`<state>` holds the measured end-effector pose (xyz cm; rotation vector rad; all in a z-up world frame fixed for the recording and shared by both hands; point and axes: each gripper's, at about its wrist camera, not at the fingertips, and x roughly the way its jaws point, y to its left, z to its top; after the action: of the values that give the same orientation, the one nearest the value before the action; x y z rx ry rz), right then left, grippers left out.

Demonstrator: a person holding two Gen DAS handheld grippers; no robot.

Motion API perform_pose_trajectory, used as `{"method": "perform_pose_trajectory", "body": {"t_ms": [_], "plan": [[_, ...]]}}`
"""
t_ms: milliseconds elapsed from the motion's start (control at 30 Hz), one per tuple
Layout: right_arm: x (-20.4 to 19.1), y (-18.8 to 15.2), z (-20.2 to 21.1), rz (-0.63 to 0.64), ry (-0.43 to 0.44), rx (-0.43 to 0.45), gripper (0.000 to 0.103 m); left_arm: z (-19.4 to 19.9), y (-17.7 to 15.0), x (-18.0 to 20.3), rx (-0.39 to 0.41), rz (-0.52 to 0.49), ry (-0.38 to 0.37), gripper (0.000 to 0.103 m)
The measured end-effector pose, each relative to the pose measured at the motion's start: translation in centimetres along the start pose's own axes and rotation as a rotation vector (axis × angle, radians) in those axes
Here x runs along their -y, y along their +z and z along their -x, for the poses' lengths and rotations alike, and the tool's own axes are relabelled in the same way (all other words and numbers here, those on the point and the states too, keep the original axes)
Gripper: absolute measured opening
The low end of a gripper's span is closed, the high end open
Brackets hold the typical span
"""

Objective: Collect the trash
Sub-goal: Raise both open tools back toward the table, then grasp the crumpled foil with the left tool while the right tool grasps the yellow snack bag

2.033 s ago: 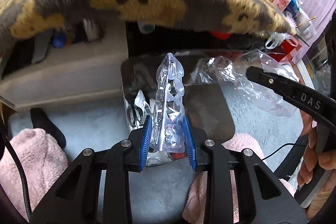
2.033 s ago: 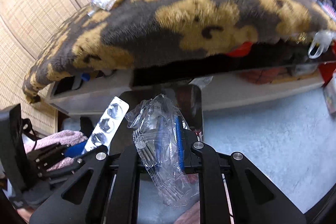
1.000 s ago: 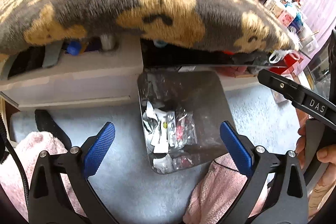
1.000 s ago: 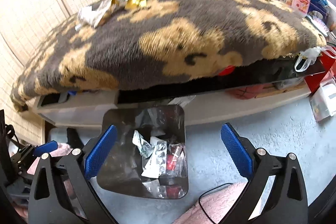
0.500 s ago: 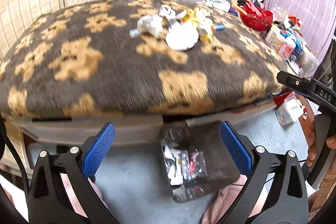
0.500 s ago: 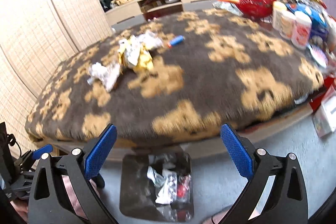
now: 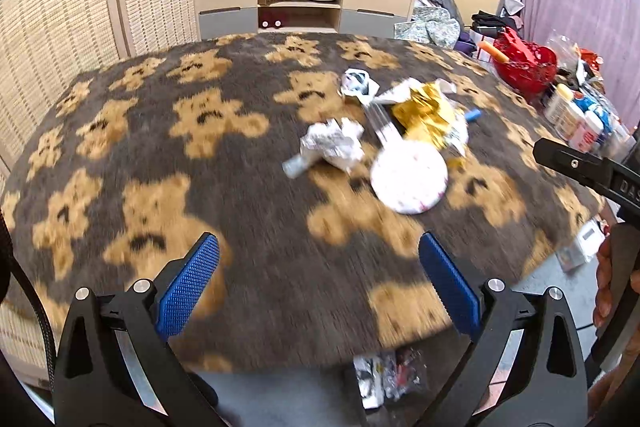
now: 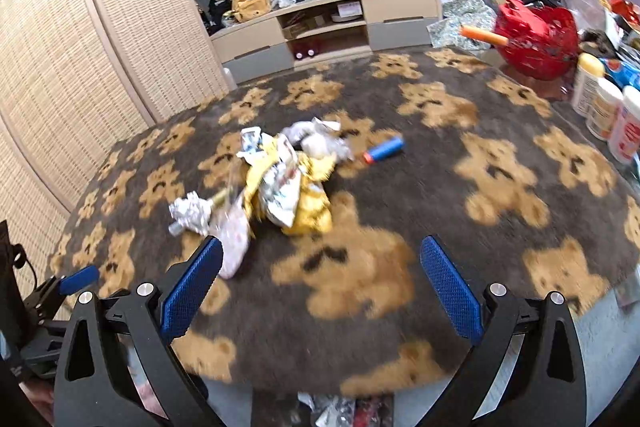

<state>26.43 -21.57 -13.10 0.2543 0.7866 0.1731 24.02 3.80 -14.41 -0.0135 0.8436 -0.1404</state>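
Left gripper (image 7: 319,283): jaws spread wide, nothing between them, held above the near edge of the desk (image 7: 160,155), which is covered by a brown bear-print blanket. Right gripper (image 8: 321,285): jaws likewise wide apart and empty, above the same edge.

Trash pile (image 7: 384,131) lies on the blanket well ahead of the left jaws and slightly to their right. It comprises a crumpled white wrapper (image 7: 334,145), a round white lid (image 7: 408,177), gold foil (image 7: 424,113) and a further white scrap (image 7: 358,85). In the right wrist view the pile (image 8: 280,183) sits ahead of and just left of the jaws' centre line, with the lid (image 8: 234,241) close beyond the left fingertip. A blue tube (image 8: 384,149) lies just beyond the pile; motion blur leaves its type uncertain.

Bin (image 7: 386,375) stands on the floor below the desk edge, beneath the left jaws, holding wrappers. Its contents (image 8: 340,409) also show at the bottom of the right view.
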Motion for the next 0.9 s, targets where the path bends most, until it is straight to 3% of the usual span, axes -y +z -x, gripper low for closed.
{"method": "perform_pose_trajectory", "body": {"t_ms": [167,300,433,667,733,800,900], "plan": [[-1.7,1.9,-2.4,0.011,0.038,0.006,0.097,-2.2,2.7,-0.3,0.016,-0.014,0.017,0.095],[-2.8,3.3,-4.3,0.006,0.079,-0.012,0.076,-3.7,4.4,-0.2,0.023,-0.017,0.0,0.095],[-3.7,4.1,-6.0,0.0,0.097,-0.027,0.069,-5.4,5.4,-0.1,0.018,-0.022,-0.016,0.093],[-3.3,3.7,-9.1,-0.003,0.069,-0.083,0.057,-8.7,6.0,0.2,-0.04,-0.031,-0.058,0.064],[-3.1,3.5,-9.4,0.001,0.057,-0.089,0.051,-9.4,5.8,0.2,-0.058,-0.032,-0.079,0.042],[-2.8,3.3,-9.8,0.009,0.044,-0.098,0.037,-9.7,5.6,0.3,-0.059,-0.038,-0.081,0.04],[-2.8,3.1,-9.6,0.034,0.043,-0.1,0.03,-9.2,5.5,0.3,-0.044,-0.047,-0.093,0.033]]}}
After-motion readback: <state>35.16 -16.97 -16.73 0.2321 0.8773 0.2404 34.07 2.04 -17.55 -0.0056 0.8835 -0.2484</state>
